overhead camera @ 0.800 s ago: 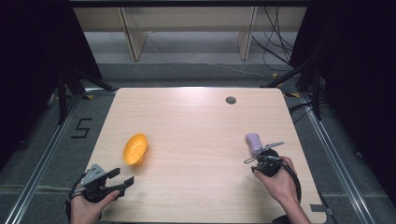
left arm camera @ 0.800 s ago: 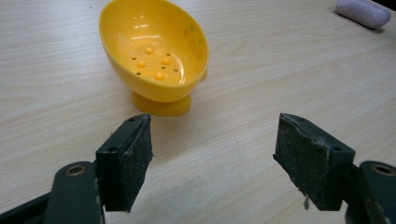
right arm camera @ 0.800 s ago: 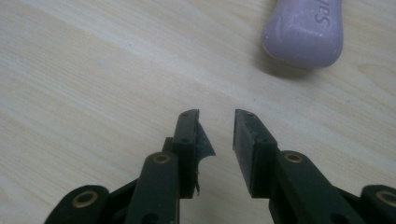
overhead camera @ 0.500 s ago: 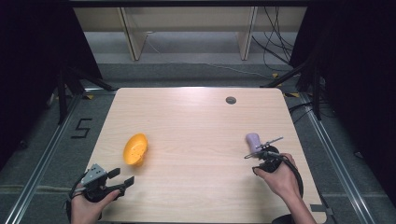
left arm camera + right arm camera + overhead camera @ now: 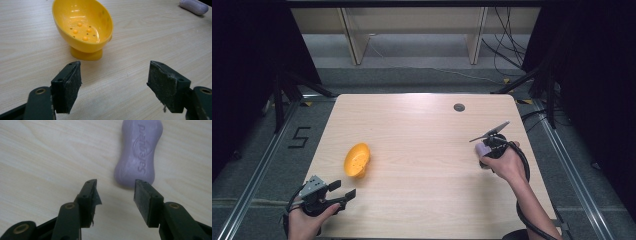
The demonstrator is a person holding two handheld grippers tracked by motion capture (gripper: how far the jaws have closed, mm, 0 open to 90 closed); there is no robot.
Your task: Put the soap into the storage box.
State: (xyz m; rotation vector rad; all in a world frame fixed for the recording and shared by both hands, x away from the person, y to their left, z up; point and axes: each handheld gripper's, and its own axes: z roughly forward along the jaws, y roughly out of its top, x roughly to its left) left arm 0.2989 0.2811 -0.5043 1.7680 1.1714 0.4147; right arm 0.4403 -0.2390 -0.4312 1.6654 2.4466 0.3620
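A: Left gripper (image 5: pixel 343 191)?
B: At the table's (image 5: pixel 422 130) 7 o'clock corner, jaws spread wide, nothing between them. Yellow soap dish (image 5: pixel 357 160) sits just past it toward 1 o'clock, apart from the pads.
A: Dish upright?
B: On its foot, bowl tipped toward the left gripper view's camera, small bumps inside (image 5: pixel 82 27).
A: Right gripper (image 5: pixel 116 188)?
B: At 4 o'clock on the table. Jaws parted, not gripping. Purple soap bar (image 5: pixel 138 152) lies flat just beyond the tips; near end by the right-hand jaw; contact unclear.
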